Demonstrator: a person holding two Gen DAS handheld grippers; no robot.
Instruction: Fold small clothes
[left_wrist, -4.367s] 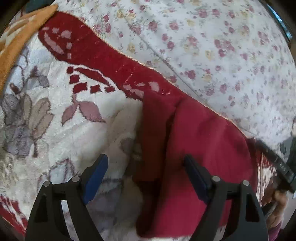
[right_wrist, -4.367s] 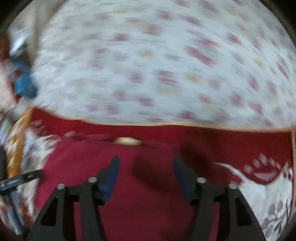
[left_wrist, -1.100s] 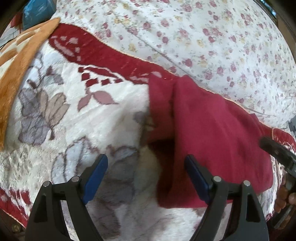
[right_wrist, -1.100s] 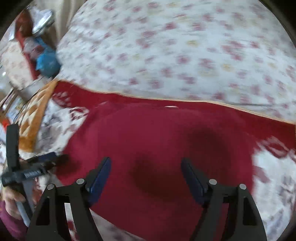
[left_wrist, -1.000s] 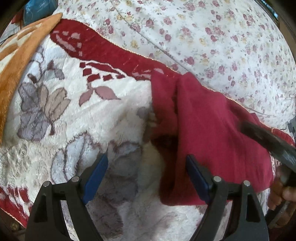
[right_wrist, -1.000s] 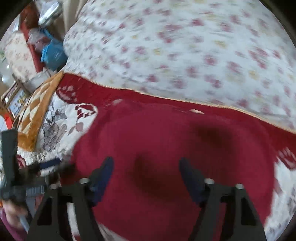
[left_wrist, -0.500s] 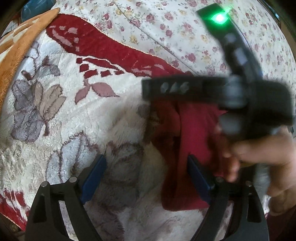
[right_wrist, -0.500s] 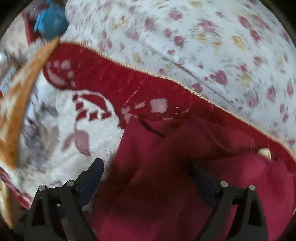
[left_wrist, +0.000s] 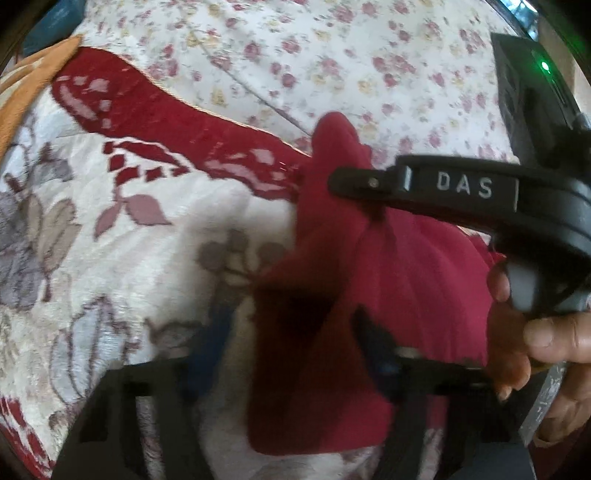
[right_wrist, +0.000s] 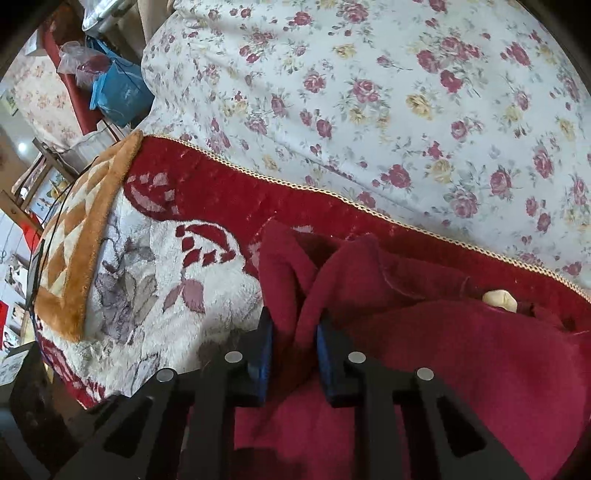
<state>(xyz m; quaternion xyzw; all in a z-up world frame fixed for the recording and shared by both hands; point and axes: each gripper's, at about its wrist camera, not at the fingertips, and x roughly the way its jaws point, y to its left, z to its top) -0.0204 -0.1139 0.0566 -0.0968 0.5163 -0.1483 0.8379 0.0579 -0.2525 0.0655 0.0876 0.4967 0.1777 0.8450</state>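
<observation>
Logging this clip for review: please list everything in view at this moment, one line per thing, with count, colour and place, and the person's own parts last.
Red garment: one, dark red, bunched on the blanket, a pale tag near its far edge.
Plush blanket: one, white with grey and red leaf pattern, red border, under the garment.
Floral sheet: one, white with red and yellow roses, beyond the blanket.
Orange checked blanket: one, orange and cream, at the blanket's left edge.
Blue plastic bag: one, far left, off the bed.
Left hand-held gripper: black with blue pads, jaws closing, garment edge between them.
Right hand-held gripper: black with blue pads, closing on a raised garment fold.
Right hand: one, holding the right hand-held gripper's handle.
</observation>
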